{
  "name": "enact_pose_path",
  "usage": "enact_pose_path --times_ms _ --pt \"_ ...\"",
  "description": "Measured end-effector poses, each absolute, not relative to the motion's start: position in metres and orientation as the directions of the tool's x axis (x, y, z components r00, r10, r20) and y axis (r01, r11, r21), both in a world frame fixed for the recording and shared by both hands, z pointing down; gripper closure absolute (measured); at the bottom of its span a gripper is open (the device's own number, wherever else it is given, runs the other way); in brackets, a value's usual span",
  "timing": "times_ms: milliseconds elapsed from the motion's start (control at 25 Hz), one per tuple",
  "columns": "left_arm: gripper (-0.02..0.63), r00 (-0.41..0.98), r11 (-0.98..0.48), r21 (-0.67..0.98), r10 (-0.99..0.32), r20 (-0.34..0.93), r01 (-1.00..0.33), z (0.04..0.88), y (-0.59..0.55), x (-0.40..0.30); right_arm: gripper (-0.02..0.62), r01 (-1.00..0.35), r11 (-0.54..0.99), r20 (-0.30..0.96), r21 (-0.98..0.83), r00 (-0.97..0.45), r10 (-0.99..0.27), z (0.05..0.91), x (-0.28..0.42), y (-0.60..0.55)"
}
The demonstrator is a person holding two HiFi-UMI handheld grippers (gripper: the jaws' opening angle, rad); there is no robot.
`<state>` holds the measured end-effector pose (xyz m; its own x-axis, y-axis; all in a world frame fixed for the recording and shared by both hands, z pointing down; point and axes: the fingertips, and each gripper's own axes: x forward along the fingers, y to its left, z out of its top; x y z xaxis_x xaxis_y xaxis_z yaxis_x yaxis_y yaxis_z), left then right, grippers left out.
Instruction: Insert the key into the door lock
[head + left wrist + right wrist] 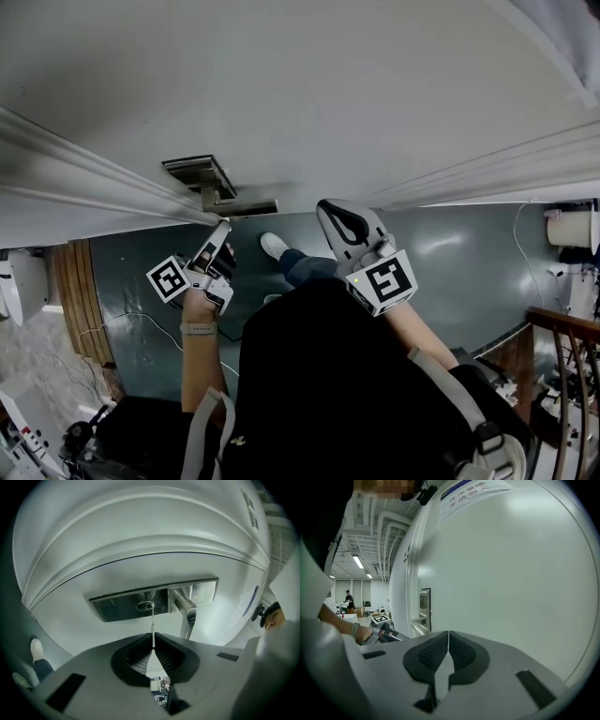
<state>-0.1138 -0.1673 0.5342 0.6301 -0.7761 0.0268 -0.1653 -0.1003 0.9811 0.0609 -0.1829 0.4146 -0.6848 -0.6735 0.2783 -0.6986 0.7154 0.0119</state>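
My left gripper (153, 645) is shut on a thin silver key (152, 625), seen edge-on. The key's tip reaches the oval keyhole (146, 605) in the steel lock plate (126, 603) on the white door (140, 541). A lever handle (186, 611) juts from the plate just right of the keyhole. In the head view the left gripper (222, 236) points up at the lock plate (200, 172), under the handle (239, 204). My right gripper (448, 637) is shut on nothing and faces bare door (511, 573); in the head view the right gripper (345, 221) hangs to the right of the handle.
The door's raised mouldings (84, 169) run across the head view. Grey floor (450, 272) lies below, with a wooden railing (562, 366) at right and wood panelling (80, 291) at left. A paper notice (473, 491) is stuck high on the door. A person's shoe (274, 246) shows underneath.
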Motion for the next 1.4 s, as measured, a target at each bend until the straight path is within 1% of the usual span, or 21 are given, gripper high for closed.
enact_pose_path --times_ms 160,400,560,800,1040,1400 --pt "0.58 0.634 -0.07 0.982 -0.771 0.057 -0.174 0.542 -0.165 -0.113 0.578 -0.7 0.714 0.272 0.001 -0.687 -0.674 0.416 0.064 -0.184" --pt "0.58 0.627 -0.067 0.985 -0.778 0.047 -0.158 0.543 -0.165 -0.12 0.578 -0.703 0.711 0.27 -0.009 -0.686 -0.676 0.418 0.068 -0.185" --pt "0.58 0.628 -0.054 0.991 -0.778 0.032 -0.118 0.544 -0.166 -0.119 0.578 -0.702 0.712 0.268 -0.008 -0.688 -0.675 0.416 0.068 -0.185" --pt "0.58 0.647 -0.066 0.992 -0.763 0.021 -0.111 0.538 -0.167 -0.114 0.578 -0.707 0.707 0.263 -0.011 -0.684 -0.68 0.414 0.07 -0.186" --pt "0.58 0.634 -0.04 0.996 -0.773 0.021 -0.081 0.538 -0.168 -0.12 0.578 -0.705 0.709 0.258 -0.011 -0.687 -0.68 0.412 0.07 -0.185" --pt "0.58 0.658 -0.025 0.993 -0.751 0.055 -0.113 0.536 -0.175 -0.121 0.578 -0.705 0.709 0.254 -0.009 -0.687 -0.68 0.41 0.068 -0.186"
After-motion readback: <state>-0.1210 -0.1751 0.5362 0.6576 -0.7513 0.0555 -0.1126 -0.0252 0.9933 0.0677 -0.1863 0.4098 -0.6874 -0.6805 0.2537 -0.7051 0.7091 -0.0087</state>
